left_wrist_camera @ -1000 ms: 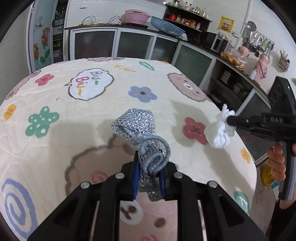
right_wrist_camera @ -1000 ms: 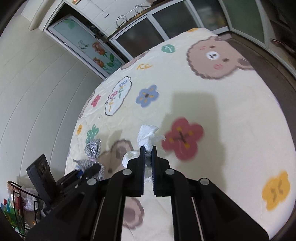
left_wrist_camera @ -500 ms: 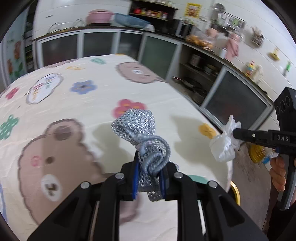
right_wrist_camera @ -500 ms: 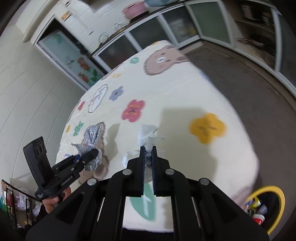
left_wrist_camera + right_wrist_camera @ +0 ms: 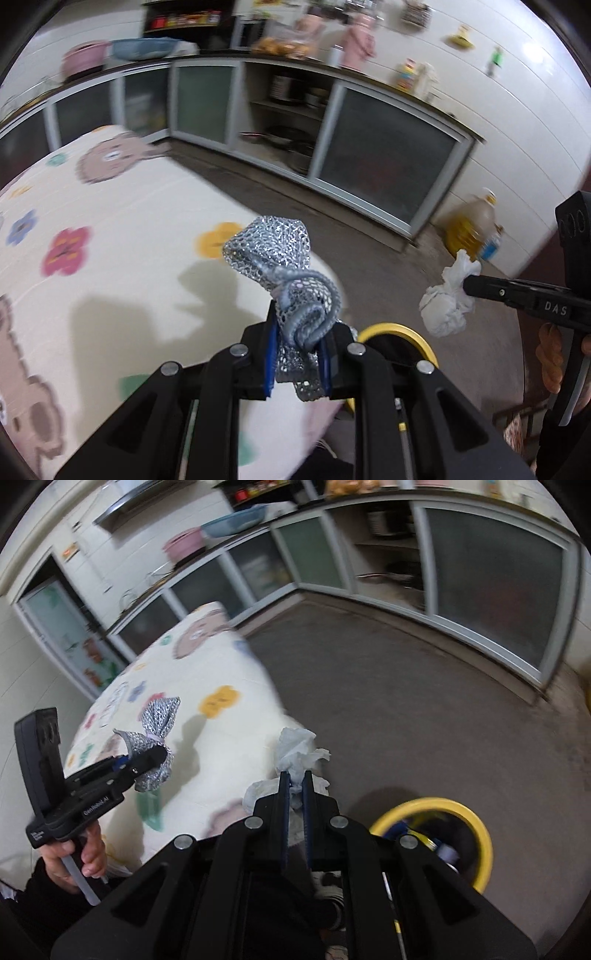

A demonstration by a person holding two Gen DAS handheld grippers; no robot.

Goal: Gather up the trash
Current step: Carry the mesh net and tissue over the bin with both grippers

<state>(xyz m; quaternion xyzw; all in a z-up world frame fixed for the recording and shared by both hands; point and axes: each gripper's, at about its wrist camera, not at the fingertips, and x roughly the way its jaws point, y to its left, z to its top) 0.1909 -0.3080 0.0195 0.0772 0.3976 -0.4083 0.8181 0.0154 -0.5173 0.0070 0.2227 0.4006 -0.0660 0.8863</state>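
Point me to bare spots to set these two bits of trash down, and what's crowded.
Bare: the tablecloth around the yellow flower, and the floor between table and cabinets. Crowded: the yellow-rimmed bin already holds trash. Left gripper holds the silver mesh, right gripper the tissue.

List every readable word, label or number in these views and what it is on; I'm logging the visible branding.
"DAS": right gripper, on its side, in the left wrist view.
"GenRobot.AI", roughly, small: left gripper, on its side, in the right wrist view.
A further label at that gripper's handle end: too small to read.
Bottle label and the tablecloth speech bubble: too blurred.
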